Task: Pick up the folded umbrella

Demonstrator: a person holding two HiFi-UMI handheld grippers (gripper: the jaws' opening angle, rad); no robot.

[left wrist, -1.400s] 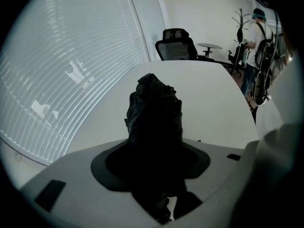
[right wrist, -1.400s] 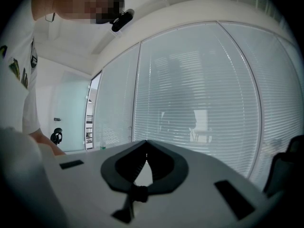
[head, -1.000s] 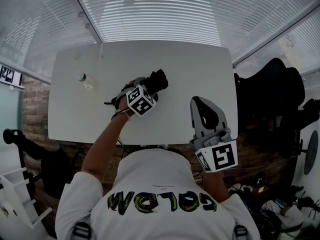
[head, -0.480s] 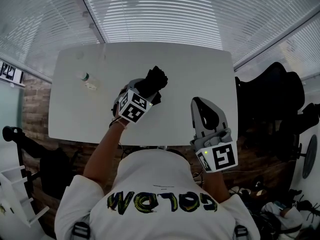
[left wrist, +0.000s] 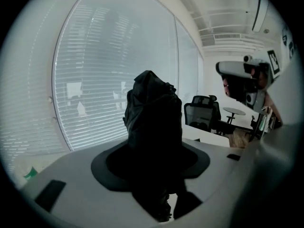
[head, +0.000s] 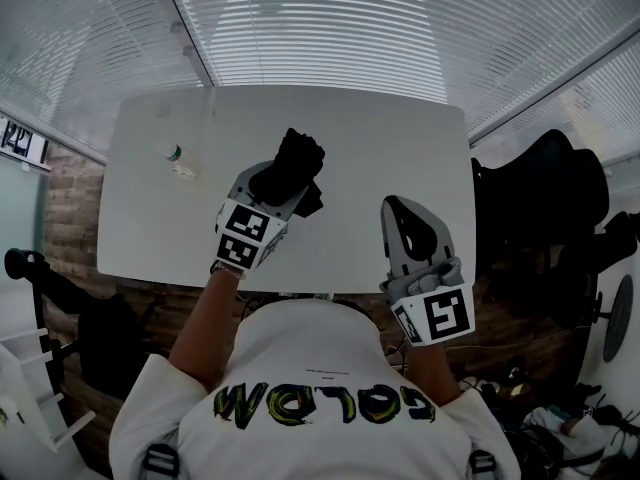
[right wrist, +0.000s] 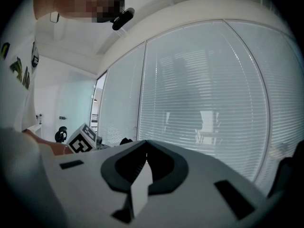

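The folded black umbrella (head: pixel 287 167) is up off the white table (head: pixel 380 148), held in my left gripper (head: pixel 283 190), which is shut on it. In the left gripper view the umbrella (left wrist: pixel 154 122) stands up between the jaws and fills the middle of the picture, its crumpled end pointing away from the camera. My right gripper (head: pixel 404 218) hovers over the table's front right part, jaws together with nothing between them; in the right gripper view (right wrist: pixel 145 151) its jaws meet in a thin line.
A small bottle with a green cap (head: pixel 176 159) lies at the table's left. Black office chairs (head: pixel 545 198) stand to the right of the table. Window blinds (head: pixel 320 28) run behind the far edge.
My left gripper has risen from the table with the umbrella and rolled, so its marker cube now faces nearer me. The right gripper has stayed where it was.
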